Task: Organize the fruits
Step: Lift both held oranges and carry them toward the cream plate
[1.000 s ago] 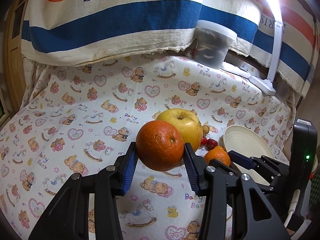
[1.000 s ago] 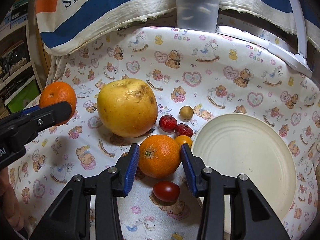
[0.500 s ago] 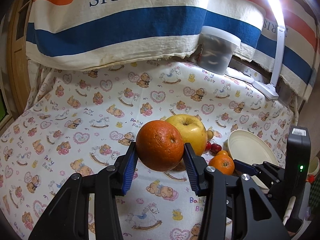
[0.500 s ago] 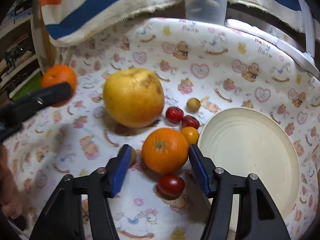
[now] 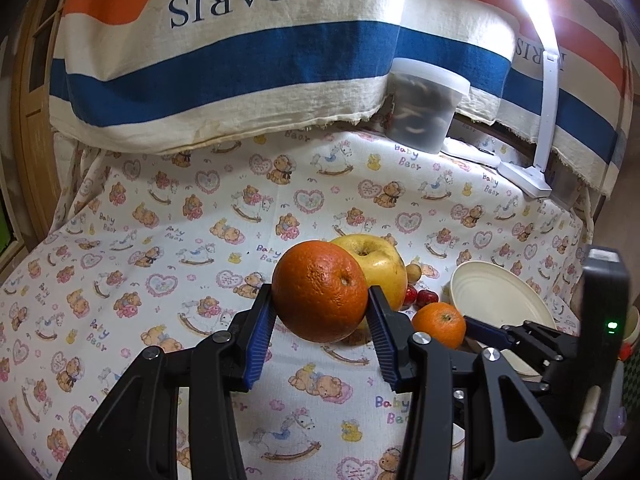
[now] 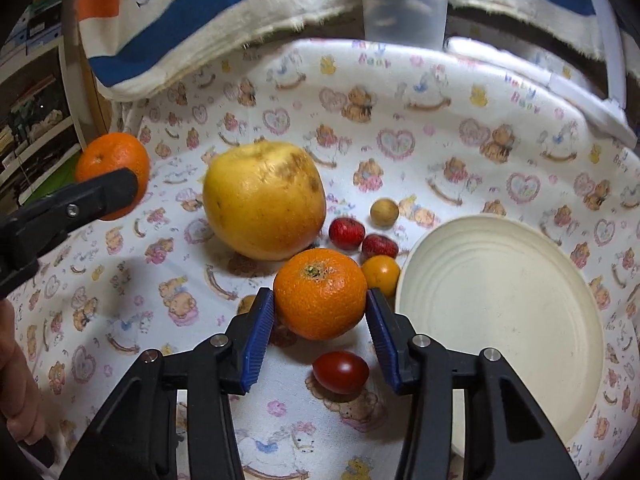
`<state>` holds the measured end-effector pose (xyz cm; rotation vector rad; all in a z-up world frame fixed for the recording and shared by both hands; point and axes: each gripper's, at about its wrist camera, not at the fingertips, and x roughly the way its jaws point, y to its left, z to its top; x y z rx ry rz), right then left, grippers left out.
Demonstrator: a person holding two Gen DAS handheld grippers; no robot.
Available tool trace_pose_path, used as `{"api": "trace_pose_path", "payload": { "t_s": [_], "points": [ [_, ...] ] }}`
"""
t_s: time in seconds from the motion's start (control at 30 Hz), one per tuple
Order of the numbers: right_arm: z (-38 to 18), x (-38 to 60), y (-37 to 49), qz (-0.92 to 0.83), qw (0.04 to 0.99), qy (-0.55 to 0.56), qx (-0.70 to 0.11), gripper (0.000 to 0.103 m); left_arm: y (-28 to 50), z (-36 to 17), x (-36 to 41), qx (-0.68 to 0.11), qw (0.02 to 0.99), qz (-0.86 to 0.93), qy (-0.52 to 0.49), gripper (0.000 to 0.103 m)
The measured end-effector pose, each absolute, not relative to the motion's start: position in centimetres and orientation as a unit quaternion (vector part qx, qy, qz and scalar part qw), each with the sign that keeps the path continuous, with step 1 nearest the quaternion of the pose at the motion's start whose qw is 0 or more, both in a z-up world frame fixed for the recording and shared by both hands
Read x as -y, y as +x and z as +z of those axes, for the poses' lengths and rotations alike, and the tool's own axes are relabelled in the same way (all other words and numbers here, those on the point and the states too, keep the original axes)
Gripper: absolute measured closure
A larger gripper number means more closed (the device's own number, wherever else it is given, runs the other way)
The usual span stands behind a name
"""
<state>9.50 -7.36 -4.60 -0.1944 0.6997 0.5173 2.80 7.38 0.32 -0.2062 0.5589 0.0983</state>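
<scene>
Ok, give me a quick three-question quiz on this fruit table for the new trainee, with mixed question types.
1. True or false: the cream plate already has fruit on it.
2. What is clamped in the left gripper? A) yellow apple B) large orange C) red tomato
3. Which fruit lies between the fingers of the right gripper?

Key
1. False; the plate is bare.
2. B
3. The small orange, which rests on the cloth; the right gripper's jaws are closing around it.
</scene>
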Motion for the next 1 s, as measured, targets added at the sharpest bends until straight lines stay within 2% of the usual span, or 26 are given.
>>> {"api": "trace_pose_path", "payload": {
  "t_s": [0.13, 0.4, 0.6, 0.83, 1.0],
  "points": [
    [-3.2, 7.9, 8.1, 0.246, 0.922, -0.087, -0.287, 0.054, 2.4, 0.7, -7.1, -0.261, 0.960, 0.042, -0.093, 0.059],
    [1.5, 10.9, 7.2, 0.223, 0.946, -0.036, -0.234, 0.054, 0.5, 2.4, -5.9, -0.224, 0.971, 0.021, -0.076, 0.059],
    [4.9, 14.9, 4.9, 0.200, 0.963, -0.043, -0.177, 0.054, -1.2, 4.9, -4.8, -0.192, 0.980, 0.024, -0.046, 0.059],
    [6.1, 20.5, 4.2, 0.168, 0.972, -0.011, -0.161, 0.054, -0.1, 7.5, -0.5, -0.190, 0.981, -0.020, -0.017, 0.058],
    [4.9, 23.3, 4.5, 0.143, 0.974, -0.003, -0.174, 0.054, 4.1, 7.1, 2.7, -0.226, 0.973, -0.049, -0.019, 0.058]
  ]
}}
